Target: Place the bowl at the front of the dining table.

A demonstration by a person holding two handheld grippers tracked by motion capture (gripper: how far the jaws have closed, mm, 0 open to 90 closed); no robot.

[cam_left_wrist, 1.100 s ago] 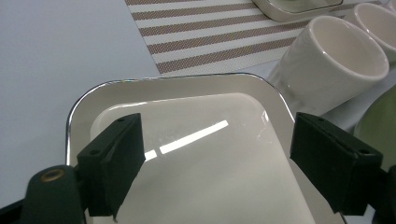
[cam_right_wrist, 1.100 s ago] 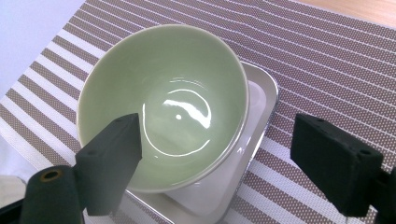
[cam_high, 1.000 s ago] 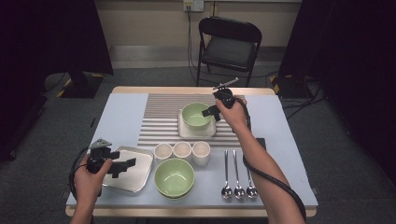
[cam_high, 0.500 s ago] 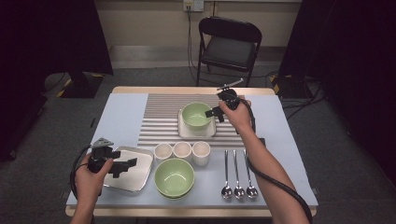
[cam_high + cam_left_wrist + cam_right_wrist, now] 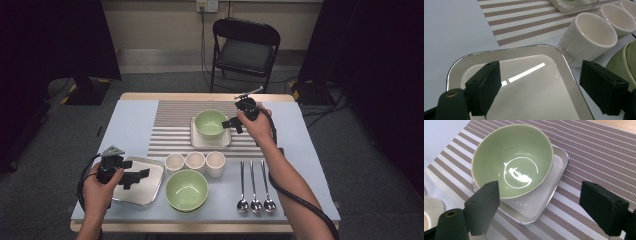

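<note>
Dark-curtained room, black folding chair point(image 5: 245, 47) behind; worktop point(image 5: 127, 122) covered pale blue, with a striped mat point(image 5: 172, 127) at its far middle.

Left tongs point(image 5: 134, 177): jaws wide apart, hovering over an empty white square tray point(image 5: 529, 80) at the near left corner, clamped on nothing.

Right tongs point(image 5: 231, 125): jaws wide apart, just beside the right rim of a green bowl point(image 5: 512, 157), which sits on a second square tray point(image 5: 544, 197) on the mat.

Also: three cream cups point(image 5: 195, 161) in a row; another green bowl point(image 5: 186, 190) near the front edge; three spoons point(image 5: 255, 187) side by side to its right.
</note>
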